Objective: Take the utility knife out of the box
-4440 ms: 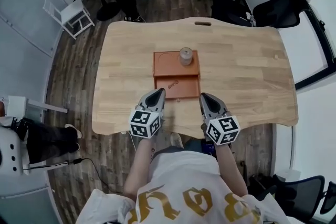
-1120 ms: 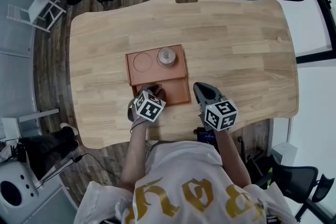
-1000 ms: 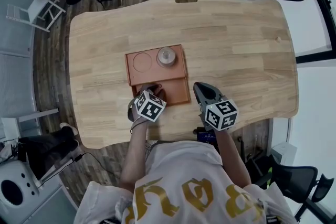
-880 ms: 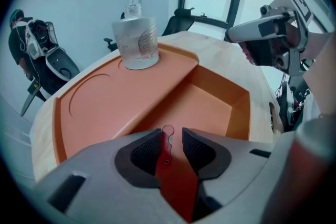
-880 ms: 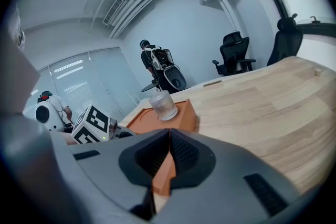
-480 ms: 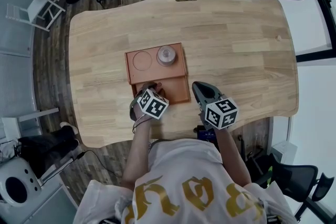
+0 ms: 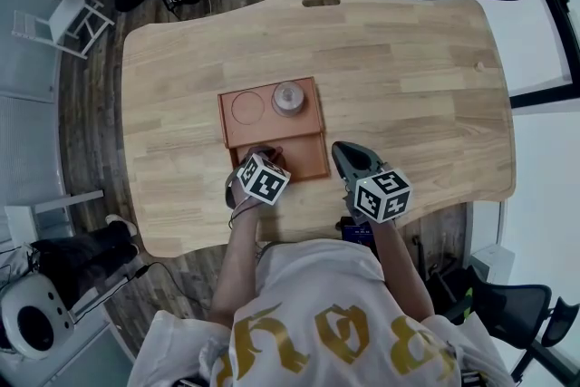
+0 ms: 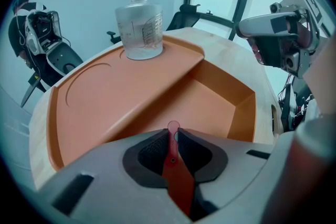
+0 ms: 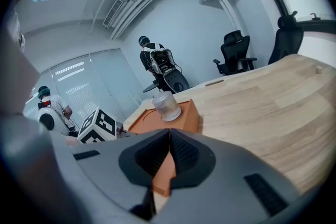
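An orange box (image 7: 234, 130) lies mid-table with its near compartment (image 8: 220, 97) open. My left gripper (image 7: 264, 155) points steeply down into that compartment. Its jaws have just been closing and now pinch a thin red utility knife (image 8: 174, 160), whose rounded end pokes out past the pads. Only this narrow red strip of the knife shows. My right gripper (image 7: 348, 157) rests just right of the box, above the table, shut with nothing between its pads (image 9: 181, 152).
A clear glass bottle (image 7: 288, 97) stands on the box's raised far part, beside a round recess (image 7: 246, 107). The wooden table (image 7: 408, 86) stretches to the right and back. Office chairs and other gear stand on the floor beyond it.
Since the oldest frame my left gripper went from the table's near edge down into the box's open compartment. In the last second its marker cube only tilted slightly. The right gripper stayed put.
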Demonstrator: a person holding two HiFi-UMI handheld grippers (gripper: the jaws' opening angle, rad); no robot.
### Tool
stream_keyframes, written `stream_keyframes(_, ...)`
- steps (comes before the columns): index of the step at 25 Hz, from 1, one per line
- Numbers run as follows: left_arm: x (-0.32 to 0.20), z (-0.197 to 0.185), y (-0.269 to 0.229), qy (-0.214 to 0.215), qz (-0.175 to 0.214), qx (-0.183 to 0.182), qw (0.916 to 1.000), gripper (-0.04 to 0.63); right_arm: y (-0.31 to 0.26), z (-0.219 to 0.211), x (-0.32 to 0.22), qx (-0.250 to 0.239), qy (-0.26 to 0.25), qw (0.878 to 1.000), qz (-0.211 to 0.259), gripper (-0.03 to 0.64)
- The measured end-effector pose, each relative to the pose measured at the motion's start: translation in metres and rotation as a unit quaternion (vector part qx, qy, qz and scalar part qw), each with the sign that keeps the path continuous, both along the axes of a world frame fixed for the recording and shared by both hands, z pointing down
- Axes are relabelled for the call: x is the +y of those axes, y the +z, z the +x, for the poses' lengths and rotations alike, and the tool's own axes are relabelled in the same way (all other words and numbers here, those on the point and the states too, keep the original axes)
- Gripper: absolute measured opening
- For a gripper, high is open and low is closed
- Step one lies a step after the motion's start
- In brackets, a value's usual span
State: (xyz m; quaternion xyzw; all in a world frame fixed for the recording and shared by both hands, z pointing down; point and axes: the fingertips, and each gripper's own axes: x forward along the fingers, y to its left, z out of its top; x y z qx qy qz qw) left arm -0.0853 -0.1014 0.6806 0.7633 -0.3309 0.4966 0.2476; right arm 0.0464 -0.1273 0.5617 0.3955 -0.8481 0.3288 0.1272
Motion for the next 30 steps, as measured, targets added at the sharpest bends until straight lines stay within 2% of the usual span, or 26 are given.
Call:
stream_keyframes(10,0.007,0.003,-0.009,0.005,-0.009,0.028,0.9996,0.055,-0.012,-0.009,0.000,0.000,-0.007,1.000,0.013,0.012)
stream_keyframes(15,0.008,0.008,-0.023,-0.006,0.019,0.068,0.9975,0.055,-0.015,-0.011,0.004,0.006,-0.010,1.000,0.021,0.012)
stream_keyframes(24,0.007,0.002,-0.048,-0.047,0.057,0.105,0.9917,0.055,-0.026,-0.012,0.011,0.011,-0.012,0.999,0.036,0.012)
stream_keyframes(30,0.007,-0.001,-0.075,-0.084,0.090,0.146,0.9815,0.055,-0.036,-0.004,0.011,0.018,-0.002,0.998,0.052,0.012)
